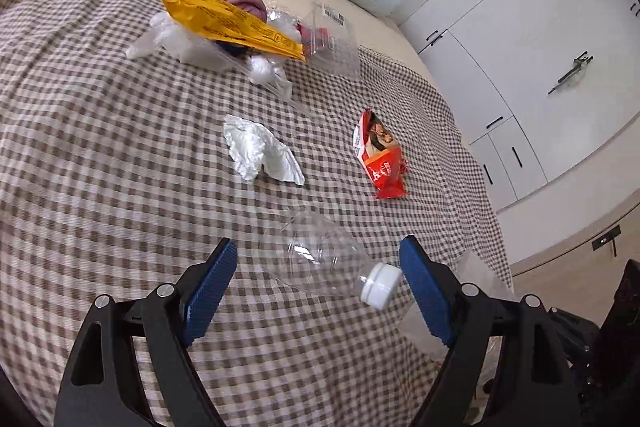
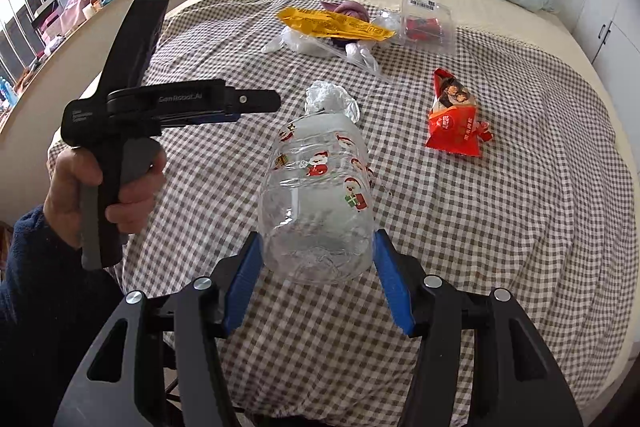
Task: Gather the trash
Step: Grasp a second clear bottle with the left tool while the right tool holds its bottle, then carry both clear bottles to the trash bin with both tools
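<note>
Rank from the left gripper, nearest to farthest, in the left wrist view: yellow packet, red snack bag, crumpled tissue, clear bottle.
1. Clear bottle: between the left gripper's open fingers, cap to the right.
2. Crumpled tissue: just beyond, mid-bed.
3. Red snack bag: about as far, to the right; too close to call.
4. Yellow packet: farthest, on the pile.

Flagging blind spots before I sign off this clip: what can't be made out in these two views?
- Right wrist view: the neck of the Santa-print bottle, hidden behind its own body.
- Both views: what lies under the yellow wrapper, covered by it and clear plastic.
- Both views: the label print on the clear box, too small.
- Left wrist view: dark gear at the lower right, cut off by the edge.
</note>
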A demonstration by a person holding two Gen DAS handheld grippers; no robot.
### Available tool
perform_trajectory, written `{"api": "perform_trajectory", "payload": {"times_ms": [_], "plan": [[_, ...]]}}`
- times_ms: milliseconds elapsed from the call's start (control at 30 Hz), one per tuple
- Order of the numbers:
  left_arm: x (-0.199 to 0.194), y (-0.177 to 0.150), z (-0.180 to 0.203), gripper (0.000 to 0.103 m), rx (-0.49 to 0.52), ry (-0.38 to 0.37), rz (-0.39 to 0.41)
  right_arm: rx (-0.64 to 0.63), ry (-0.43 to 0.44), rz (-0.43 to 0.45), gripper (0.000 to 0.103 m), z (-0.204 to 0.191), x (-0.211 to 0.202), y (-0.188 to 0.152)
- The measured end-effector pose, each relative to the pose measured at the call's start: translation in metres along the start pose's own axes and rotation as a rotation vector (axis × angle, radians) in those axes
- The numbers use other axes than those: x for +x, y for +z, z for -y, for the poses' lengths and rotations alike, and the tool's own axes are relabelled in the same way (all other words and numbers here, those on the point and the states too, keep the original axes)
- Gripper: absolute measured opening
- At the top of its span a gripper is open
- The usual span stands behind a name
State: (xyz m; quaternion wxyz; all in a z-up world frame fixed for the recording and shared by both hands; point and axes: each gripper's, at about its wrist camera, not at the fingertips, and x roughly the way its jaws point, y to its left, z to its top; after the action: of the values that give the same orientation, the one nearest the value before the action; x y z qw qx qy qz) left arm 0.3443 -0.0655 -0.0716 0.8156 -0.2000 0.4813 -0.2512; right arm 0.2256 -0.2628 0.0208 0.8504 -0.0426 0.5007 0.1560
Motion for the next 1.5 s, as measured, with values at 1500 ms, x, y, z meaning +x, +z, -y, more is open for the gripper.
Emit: {"api": "perform_trajectory", "payload": {"times_ms": [1500], "plan": [[0.011,-0.021,0.072,0.056,0.158,0.077,0.189,0.422,-0.062,0.127,0.060,0.091,0.043,-0.059]]}}
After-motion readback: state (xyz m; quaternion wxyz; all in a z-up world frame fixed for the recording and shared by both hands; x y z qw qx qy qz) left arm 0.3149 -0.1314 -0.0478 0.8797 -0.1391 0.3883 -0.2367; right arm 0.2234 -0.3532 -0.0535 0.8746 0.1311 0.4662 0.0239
